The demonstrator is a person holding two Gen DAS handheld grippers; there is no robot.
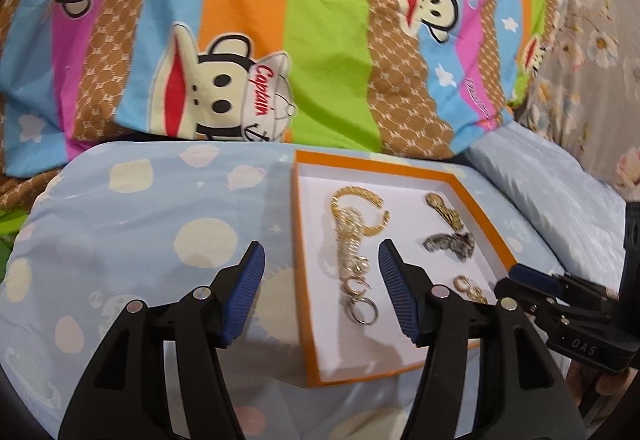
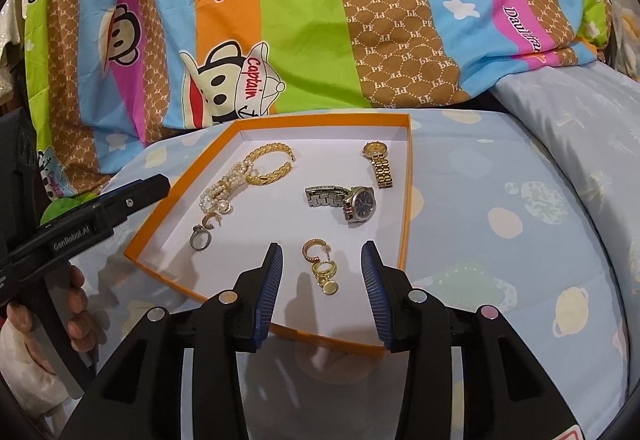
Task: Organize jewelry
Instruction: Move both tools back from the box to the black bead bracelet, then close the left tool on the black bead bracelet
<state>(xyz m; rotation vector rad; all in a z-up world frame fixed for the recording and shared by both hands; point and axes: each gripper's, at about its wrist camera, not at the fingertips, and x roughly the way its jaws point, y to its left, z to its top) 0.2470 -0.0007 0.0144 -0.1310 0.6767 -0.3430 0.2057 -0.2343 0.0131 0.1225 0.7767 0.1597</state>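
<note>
The jewelry lies in the orange box [image 2: 406, 200] at frame centre: bracelet [image 2: 272, 164], two watches [image 2: 352, 202], earrings [image 2: 322, 266]. My right gripper [image 2: 322, 260] and left gripper [image 1: 322, 260] are released, holding nothing. The left view blurs the pieces.

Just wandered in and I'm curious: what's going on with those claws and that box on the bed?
A person is sorting jewelry into an orange box using two hand-held claws. Both the left claw and right claw are open and empty. Two watches, a gold bracelet, pearls, rings and gold earrings already lie inside.
</note>
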